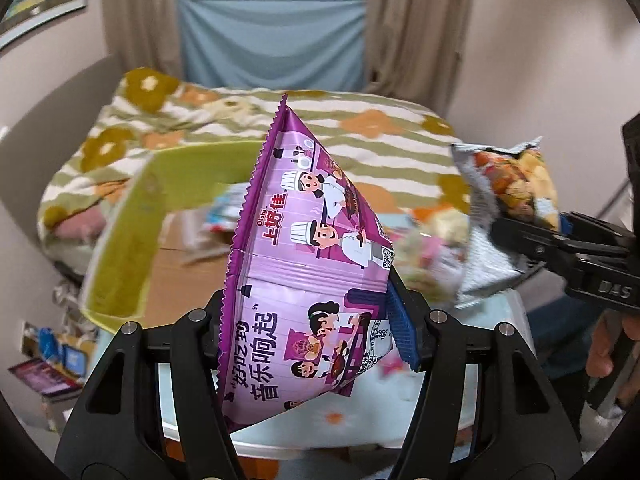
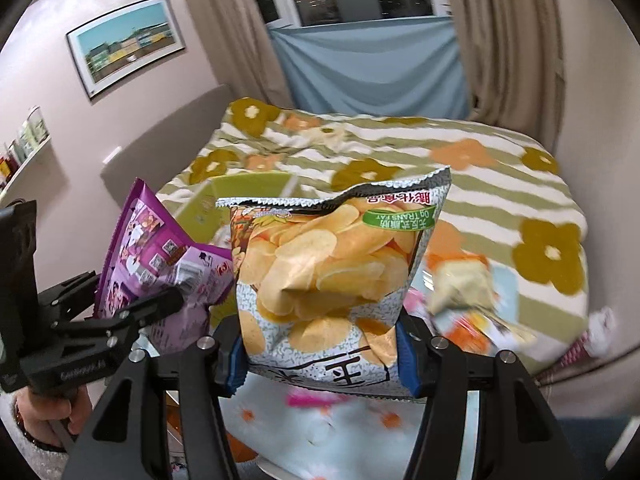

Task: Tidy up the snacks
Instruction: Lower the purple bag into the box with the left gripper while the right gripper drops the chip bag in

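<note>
The left gripper (image 1: 316, 320) is clamped on a purple Oishi snack bag (image 1: 304, 264), its blue pads pressing the bag's lower sides; the bag stands tilted, its serrated top seal pointing up and slightly left, clear of everything behind it. The right gripper (image 2: 320, 354) grasps a silver potato chip bag (image 2: 332, 272) low on its body, the picture of the chips facing the camera and the print upside down. The bag's zigzag top edge is buckled, not flat.

From the left wrist view the chip bag (image 1: 504, 216) hangs to the right of the purple one with open air between them — the two bags are apart, not touching. The right wrist view shows the same gap from the other side: the purple bag (image 2: 160, 256) is at left, just beside the chip bag's left edge.

Below both bags lies a green-walled cardboard box (image 1: 120, 240), its near corner lifted toward the camera and its brown floor partly bare. Blurred snack packets (image 2: 460, 280) lie scattered on a pale blue floral cloth (image 2: 360, 432) beneath the grippers. Behind is a bed with a striped flower-print blanket (image 2: 460, 184), its far edge meeting beige curtains (image 2: 508, 40) and a blue sheet (image 1: 272, 36) under the window.
</note>
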`<state>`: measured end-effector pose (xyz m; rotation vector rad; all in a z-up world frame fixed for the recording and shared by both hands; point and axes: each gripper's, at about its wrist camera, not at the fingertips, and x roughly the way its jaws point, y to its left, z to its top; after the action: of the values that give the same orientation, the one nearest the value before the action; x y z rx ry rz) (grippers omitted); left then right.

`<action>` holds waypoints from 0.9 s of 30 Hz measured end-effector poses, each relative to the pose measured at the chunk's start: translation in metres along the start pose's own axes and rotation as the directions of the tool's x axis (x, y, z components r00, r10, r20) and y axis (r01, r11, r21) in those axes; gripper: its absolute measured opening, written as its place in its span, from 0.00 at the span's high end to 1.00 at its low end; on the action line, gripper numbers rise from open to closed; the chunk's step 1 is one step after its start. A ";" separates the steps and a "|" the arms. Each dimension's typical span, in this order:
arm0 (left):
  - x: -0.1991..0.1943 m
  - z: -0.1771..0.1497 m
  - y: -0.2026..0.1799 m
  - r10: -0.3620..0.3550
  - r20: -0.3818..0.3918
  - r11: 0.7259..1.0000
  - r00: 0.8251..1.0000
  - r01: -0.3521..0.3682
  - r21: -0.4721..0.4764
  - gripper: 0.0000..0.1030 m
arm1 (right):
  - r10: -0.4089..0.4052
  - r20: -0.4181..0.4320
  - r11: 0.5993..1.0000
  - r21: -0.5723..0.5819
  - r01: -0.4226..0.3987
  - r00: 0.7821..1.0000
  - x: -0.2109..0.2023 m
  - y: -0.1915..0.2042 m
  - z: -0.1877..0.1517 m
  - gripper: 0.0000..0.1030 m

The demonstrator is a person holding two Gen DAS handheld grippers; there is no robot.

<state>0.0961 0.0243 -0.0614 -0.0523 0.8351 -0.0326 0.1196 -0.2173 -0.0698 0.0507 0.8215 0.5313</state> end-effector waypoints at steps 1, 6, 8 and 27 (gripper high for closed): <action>0.005 0.004 0.014 0.023 -0.010 1.000 1.000 -0.023 0.000 0.41 | 0.011 -0.003 1.000 -0.005 -0.011 1.000 0.007 0.009 0.005 0.47; 0.039 0.014 0.078 0.050 -0.071 0.998 0.996 -0.053 -0.034 0.41 | 0.059 -0.045 0.998 -0.002 -0.060 0.997 0.059 0.054 0.031 0.47; 0.052 0.012 0.099 0.048 -0.100 0.998 0.994 -0.053 -0.043 0.41 | 0.068 -0.068 0.998 0.000 -0.068 0.995 0.082 0.068 0.037 0.47; 0.122 0.005 0.161 0.026 -0.223 1.000 0.975 -0.023 0.015 0.00 | -0.010 -0.196 0.999 0.034 0.017 0.981 0.187 0.108 0.056 0.47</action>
<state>0.1828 0.1791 -0.1582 -0.0274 1.0599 -0.0205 0.2171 -0.0271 -0.1328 0.0261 1.0228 0.5142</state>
